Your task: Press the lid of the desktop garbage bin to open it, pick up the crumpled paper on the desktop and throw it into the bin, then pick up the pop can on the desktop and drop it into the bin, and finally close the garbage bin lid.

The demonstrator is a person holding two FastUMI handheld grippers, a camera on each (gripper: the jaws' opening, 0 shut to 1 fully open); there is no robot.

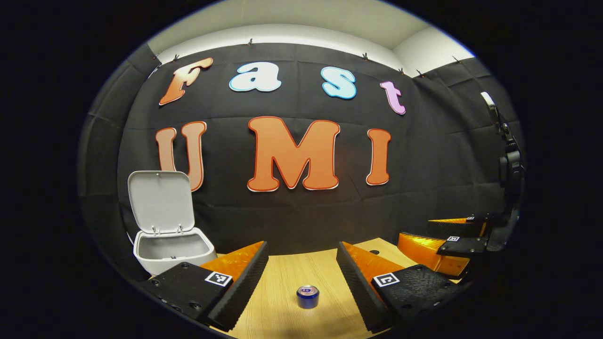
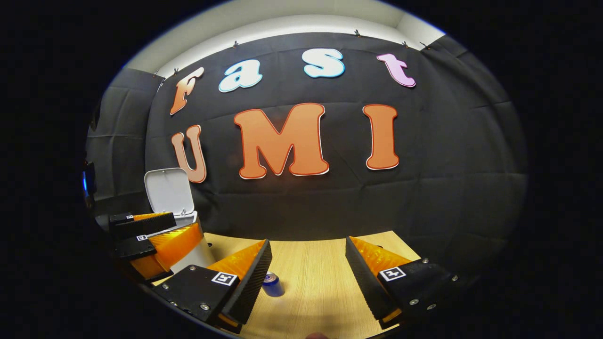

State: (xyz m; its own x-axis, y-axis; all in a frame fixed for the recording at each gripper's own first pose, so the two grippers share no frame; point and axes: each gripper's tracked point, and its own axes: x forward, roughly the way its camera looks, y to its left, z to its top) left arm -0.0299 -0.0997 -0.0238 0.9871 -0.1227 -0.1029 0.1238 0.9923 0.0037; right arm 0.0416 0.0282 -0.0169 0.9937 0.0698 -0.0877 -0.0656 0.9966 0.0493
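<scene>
Wood-grain desktop (image 1: 287,273) | round pop can (image 1: 307,296) upright | both jaws spread, empty

Count: 1 small blue metal pop can (image 1: 307,296) upright on the light wood tabletop (image 1: 282,278), 1 white plastic desktop bin (image 1: 172,252) w/ 1 hinged lid (image 1: 161,201) standing open, 2 two-finger grippers, left (image 1: 301,282) & right (image 2: 306,278).
</scene>
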